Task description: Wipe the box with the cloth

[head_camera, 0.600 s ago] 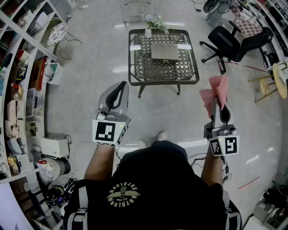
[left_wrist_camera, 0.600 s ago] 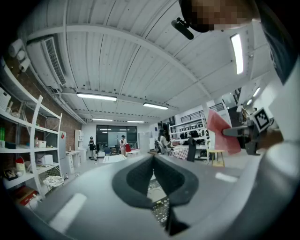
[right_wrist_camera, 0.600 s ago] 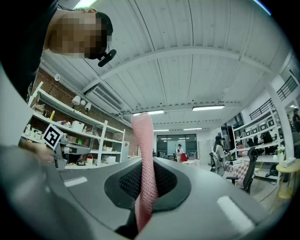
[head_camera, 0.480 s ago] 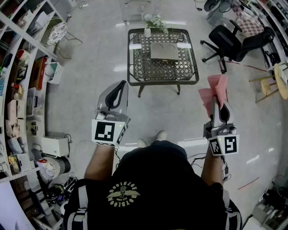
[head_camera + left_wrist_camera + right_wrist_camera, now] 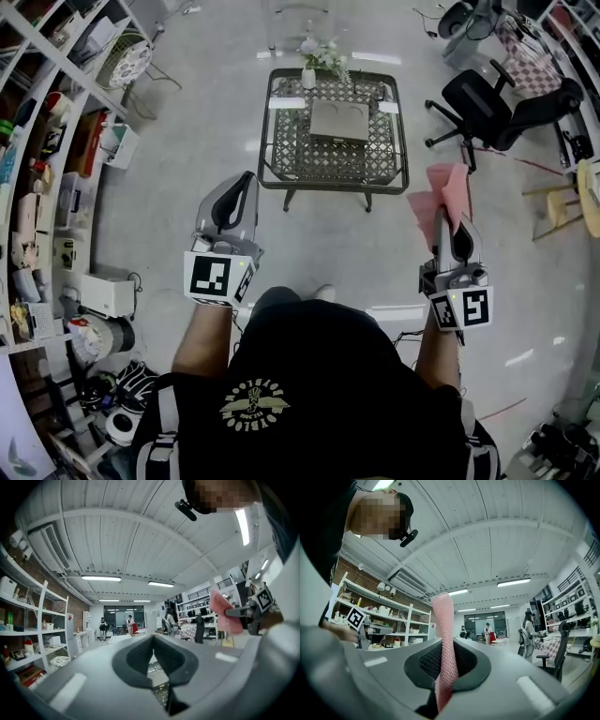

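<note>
Between the 2 jaws of the right gripper (image 5: 450,220) a pink mesh cloth (image 5: 441,192) is pinched, and its free end fans out past the tips. On the other side, the left gripper (image 5: 246,180) is empty, its 2 jaws pressed together at the tips. Both are held in the air in front of the person, well apart from each other. Farther ahead on the floor stands a low table (image 5: 380,164) with a lattice top. A flat grey box (image 5: 339,122) lies on its middle, well apart from both grippers. At the table's far edge sits a small vase of flowers (image 5: 310,67). To the right of the table is a black office chair (image 5: 492,101); shelves (image 5: 47,169) line the left side.
</note>
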The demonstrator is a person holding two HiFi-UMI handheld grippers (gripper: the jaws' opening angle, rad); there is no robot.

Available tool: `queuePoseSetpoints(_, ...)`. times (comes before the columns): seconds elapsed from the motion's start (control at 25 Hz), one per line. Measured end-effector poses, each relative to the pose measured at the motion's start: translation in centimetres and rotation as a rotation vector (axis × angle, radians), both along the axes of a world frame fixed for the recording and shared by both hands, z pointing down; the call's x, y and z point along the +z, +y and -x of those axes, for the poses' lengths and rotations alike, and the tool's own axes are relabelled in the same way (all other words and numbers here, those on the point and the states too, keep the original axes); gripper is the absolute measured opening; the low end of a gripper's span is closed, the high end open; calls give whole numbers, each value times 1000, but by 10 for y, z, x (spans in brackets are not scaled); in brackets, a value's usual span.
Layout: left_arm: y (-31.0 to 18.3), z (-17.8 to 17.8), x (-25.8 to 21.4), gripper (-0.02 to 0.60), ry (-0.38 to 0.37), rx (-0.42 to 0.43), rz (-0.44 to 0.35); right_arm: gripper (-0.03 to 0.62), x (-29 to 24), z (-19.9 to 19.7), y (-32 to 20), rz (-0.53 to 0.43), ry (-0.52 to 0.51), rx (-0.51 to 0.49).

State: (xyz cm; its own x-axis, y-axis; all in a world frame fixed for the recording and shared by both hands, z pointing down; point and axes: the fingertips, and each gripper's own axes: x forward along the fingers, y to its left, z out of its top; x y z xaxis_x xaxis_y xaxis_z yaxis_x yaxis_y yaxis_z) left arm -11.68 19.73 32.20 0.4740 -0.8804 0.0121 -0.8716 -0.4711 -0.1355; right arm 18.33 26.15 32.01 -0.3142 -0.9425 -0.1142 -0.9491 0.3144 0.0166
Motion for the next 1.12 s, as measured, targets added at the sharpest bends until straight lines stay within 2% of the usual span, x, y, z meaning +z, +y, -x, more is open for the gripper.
queuePoseSetpoints(0.2, 2, -4, 5, 0, 7, -36, 12, 17, 0, -11, -7, 5, 3, -34)
queuePoseSetpoints(0.48, 4, -4, 4, 0, 21, -44, 7, 17, 0, -18, -9, 18, -2, -40)
queuePoseSetpoints(1.0, -6, -35, 2, 0, 20, 41, 9, 17, 5, -20, -5, 42, -37, -27)
queuePoseSetpoints(1.12, -6, -31, 5, 0, 12, 40, 22, 17, 8, -19, -4, 53, -44, -23)
